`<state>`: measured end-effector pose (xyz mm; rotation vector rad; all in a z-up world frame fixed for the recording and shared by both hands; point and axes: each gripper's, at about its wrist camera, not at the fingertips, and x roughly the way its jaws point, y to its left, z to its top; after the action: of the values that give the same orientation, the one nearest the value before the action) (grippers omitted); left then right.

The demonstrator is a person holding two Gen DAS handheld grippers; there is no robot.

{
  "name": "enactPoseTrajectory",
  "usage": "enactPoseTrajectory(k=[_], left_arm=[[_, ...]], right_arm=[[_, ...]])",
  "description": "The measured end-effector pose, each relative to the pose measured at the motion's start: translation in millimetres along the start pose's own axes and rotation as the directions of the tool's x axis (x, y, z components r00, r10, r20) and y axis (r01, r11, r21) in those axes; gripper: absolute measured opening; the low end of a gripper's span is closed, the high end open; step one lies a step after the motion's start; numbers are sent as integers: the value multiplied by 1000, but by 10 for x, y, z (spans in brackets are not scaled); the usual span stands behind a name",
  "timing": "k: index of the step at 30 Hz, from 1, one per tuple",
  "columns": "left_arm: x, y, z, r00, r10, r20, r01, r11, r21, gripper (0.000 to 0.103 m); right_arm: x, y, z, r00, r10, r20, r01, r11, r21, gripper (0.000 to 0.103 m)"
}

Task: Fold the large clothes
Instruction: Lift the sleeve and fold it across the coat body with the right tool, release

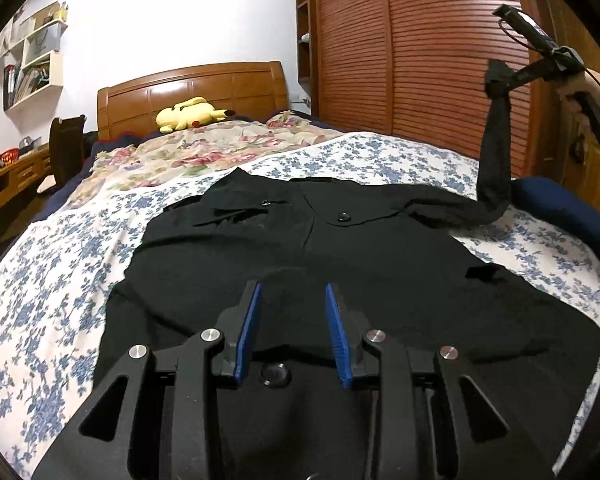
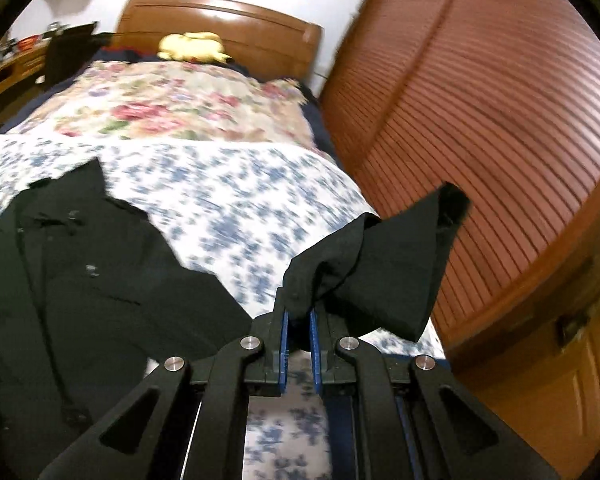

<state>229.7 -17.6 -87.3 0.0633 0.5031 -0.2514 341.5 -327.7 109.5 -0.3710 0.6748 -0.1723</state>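
black shirt (image 1: pixel 300 248) spread flat, sleeve (image 1: pixel 496 152) lifted

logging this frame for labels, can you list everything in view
black shirt: 1, black, flat on the bed, one sleeve lifted
bedsheet: 1, white with blue flowers, under the shirt
floral blanket: 1, cream and pink, behind the shirt
plush toy: 1, yellow, by the headboard
wardrobe doors: brown slatted, beside the bed
wall shelves: white, far wall
left tongs: open, over the shirt hem
right tongs: shut on the sleeve
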Motion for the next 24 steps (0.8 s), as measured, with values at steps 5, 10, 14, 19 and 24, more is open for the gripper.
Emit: enactPoseTrajectory(k=[5,10,14,19,24], left_arm=[[-165,164,-6,1000,5,9,-5,1000,-26,34],[-274,297,-36,1000,24,13,-24,999,-40,34],[-356,401,-66,999,36,17,-35,998,-53,34],[-435,513,-93,998,51,24,-50,997,-64,34],[-526,646,-105,997,74,35,-71,994,-82,34]], right_arm=[[-413,431,-54,998,51,49,-46,995,-89,9],[-755,799,-45,986,134,103,-115,979,-167,9],[-895,1024,-89,971,197,136,-165,962,-216,9],[-1060,1147,-150,946,280,165,-230,936,-268,9],[-1283,1198,-223,900,389,195,-324,899,-295,9]])
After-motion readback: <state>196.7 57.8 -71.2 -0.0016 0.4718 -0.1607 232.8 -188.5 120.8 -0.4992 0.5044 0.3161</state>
